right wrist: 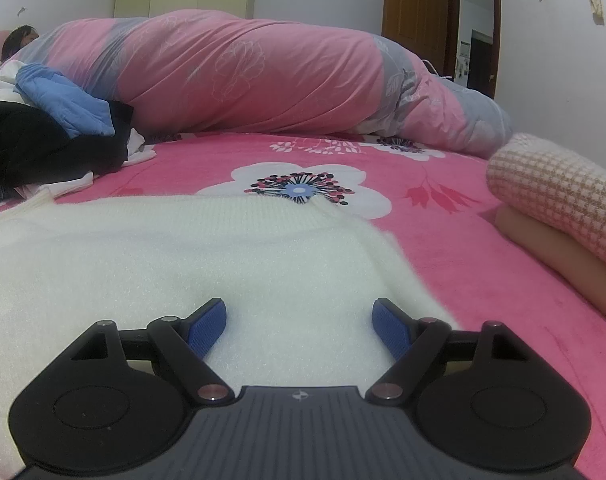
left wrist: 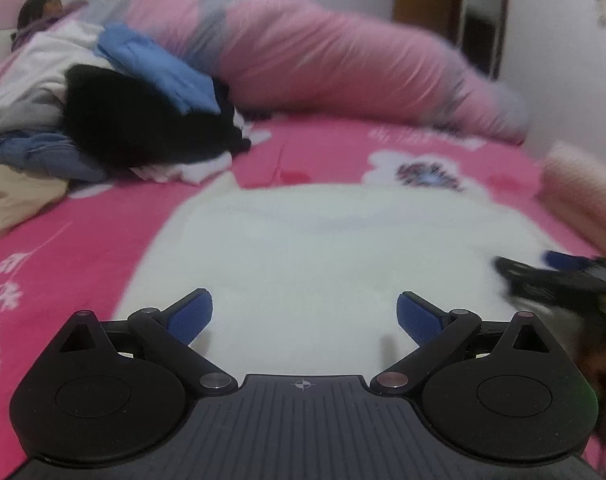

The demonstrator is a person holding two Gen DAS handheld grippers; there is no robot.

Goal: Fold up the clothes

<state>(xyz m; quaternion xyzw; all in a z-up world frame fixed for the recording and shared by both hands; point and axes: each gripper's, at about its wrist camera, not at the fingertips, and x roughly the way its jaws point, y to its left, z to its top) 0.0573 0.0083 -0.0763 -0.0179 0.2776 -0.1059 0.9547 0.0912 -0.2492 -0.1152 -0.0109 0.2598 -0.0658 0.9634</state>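
Knitwear, a white sweater (right wrist: 151,248), lies spread flat on the pink bed (right wrist: 483,280), laid out for folding. Left tongs (left wrist: 303,316) and right tongs (right wrist: 301,326) hover over its near part, both wide and holding nothing. Unsorted clothes (left wrist: 115,120) sit heaped toward the bed's far left side.

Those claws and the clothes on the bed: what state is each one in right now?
Left claw: open, empty, over the white sweater.
Right claw: open, empty.
White sweater: spread flat on the bed, not folded.
Clothes pile: heaped, unfolded.
Checked garment: folded, stacked on a beige piece.
Pink quilt: rolled up along the far side.
Door: open.
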